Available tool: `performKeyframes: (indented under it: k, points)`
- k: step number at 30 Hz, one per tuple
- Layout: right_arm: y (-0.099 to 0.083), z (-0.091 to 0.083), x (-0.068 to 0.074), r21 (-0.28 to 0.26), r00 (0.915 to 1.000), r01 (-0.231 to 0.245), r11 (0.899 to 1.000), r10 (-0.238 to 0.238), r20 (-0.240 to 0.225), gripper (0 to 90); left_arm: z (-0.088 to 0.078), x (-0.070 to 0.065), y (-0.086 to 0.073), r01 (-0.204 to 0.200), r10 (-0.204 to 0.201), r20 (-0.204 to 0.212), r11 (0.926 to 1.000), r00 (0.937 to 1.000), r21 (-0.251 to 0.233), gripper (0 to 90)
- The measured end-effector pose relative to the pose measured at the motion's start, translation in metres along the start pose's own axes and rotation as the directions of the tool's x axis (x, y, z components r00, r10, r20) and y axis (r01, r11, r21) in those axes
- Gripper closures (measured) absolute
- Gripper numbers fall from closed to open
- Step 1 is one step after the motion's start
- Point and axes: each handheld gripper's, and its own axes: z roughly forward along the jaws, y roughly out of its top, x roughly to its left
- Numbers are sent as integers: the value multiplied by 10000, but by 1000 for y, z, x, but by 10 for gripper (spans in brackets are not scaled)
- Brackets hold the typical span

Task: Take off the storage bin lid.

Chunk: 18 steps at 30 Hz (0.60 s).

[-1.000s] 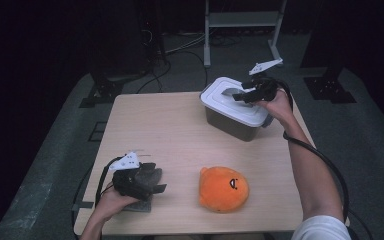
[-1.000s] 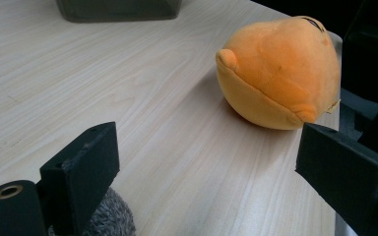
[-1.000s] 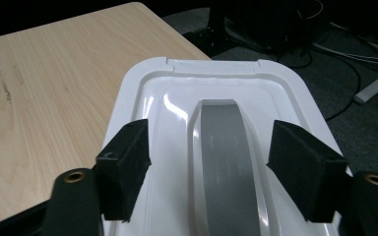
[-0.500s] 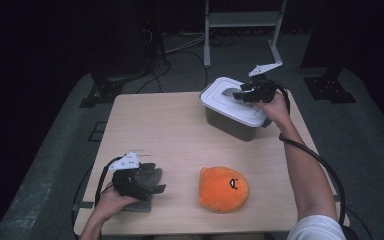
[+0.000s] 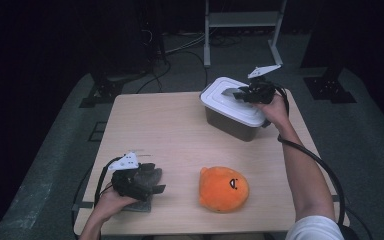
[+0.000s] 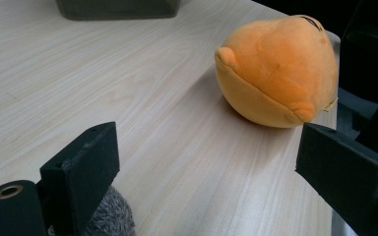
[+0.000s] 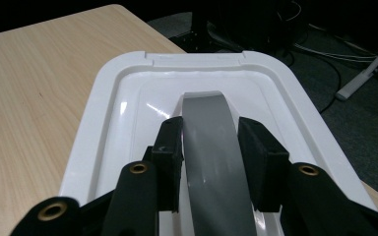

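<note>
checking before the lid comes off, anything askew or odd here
Nothing stands out: the lid sits flat on the box, the right gripper straddles its grey handle, and the orange toy lies intact.

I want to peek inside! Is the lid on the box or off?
On. The white plastic lid sits flat on the dark grey box, and the right gripper straddles its grey handle strap.

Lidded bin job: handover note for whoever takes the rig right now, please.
Right gripper: jaws have just been closing on the grey handle strip of the white lid; pads at its edges.
Left gripper: open, resting over a grey furry thing at the near left of the table.
Orange plush: lies near the front edge, untouched.
Done: handle reached. Left: the lid is on the bin; probably lift it, then load the plush.
</note>
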Motion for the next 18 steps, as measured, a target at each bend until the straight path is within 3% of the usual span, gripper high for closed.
performKeyframes:
  k: [11, 18]
  points:
    - [-2, -4, 5, 3, 9989, 127, 9999, -127, -457, 656, -1, -1, -1, 30, -30, 22, 10000, 10000, 12, 88]
    - [-2, -8, 17, 61, 9939, 495, 9988, -486, -990, 656, -1, -1, 0, -28, 28, 10, 10000, 10000, 37, 87]
